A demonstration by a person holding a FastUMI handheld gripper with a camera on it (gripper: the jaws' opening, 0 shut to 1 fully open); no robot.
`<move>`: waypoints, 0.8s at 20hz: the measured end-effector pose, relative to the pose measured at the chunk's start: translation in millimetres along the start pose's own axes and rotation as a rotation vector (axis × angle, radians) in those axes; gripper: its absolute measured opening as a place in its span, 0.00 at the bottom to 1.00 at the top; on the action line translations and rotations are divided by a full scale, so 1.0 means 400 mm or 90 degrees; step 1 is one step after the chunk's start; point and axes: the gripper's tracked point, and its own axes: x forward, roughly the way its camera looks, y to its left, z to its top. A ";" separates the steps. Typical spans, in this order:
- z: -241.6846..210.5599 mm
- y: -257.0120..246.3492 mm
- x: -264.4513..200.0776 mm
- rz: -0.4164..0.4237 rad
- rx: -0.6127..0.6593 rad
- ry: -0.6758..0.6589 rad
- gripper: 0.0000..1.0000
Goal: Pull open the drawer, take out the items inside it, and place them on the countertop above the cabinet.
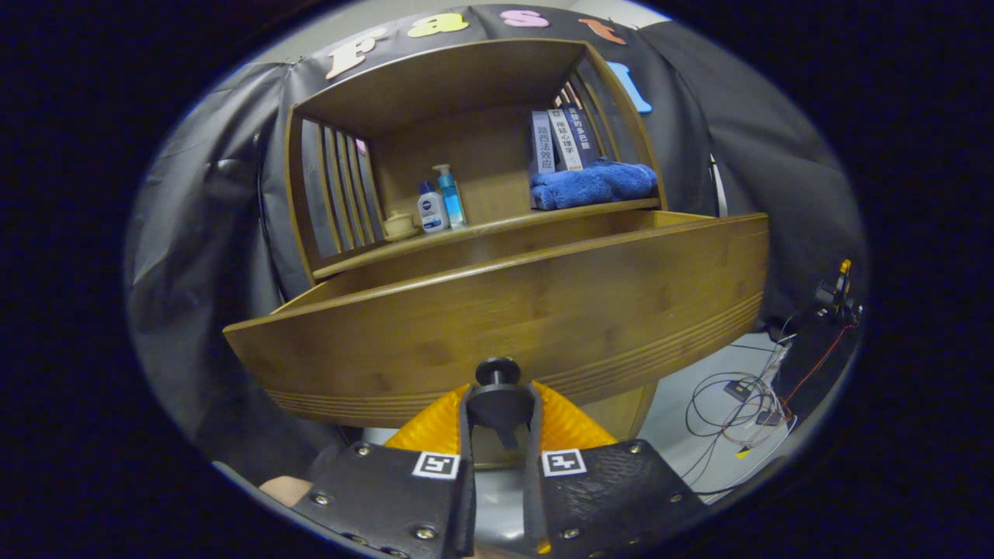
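Observation:
A wooden cabinet has its drawer (497,310) pulled out toward me; the wide bamboo front panel stands just ahead of my fingers. A small dark round knob (498,373) juts from the lower middle of that panel. My gripper (498,407) is shut on the knob, one finger pressing on each side of it. The inside of the drawer is hidden behind its front panel. Above the drawer runs the countertop (497,227), a wooden shelf surface under an open hutch.
On the countertop stand a small cream jar (399,225), a white bottle (431,208) and a blue pump bottle (450,196) at left, with books (561,140) and a folded blue towel (594,183) at right. Loose cables (738,404) lie on the floor to the right.

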 end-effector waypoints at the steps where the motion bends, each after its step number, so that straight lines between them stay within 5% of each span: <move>1: -0.007 -0.006 -0.018 0.000 0.001 0.001 0.24; 8: -0.019 -0.008 -0.045 0.011 0.009 0.029 0.32; 12: 0.065 -0.015 -0.114 0.008 -0.013 -0.027 0.46; 16: 0.226 -0.006 -0.157 0.009 -0.057 -0.080 0.46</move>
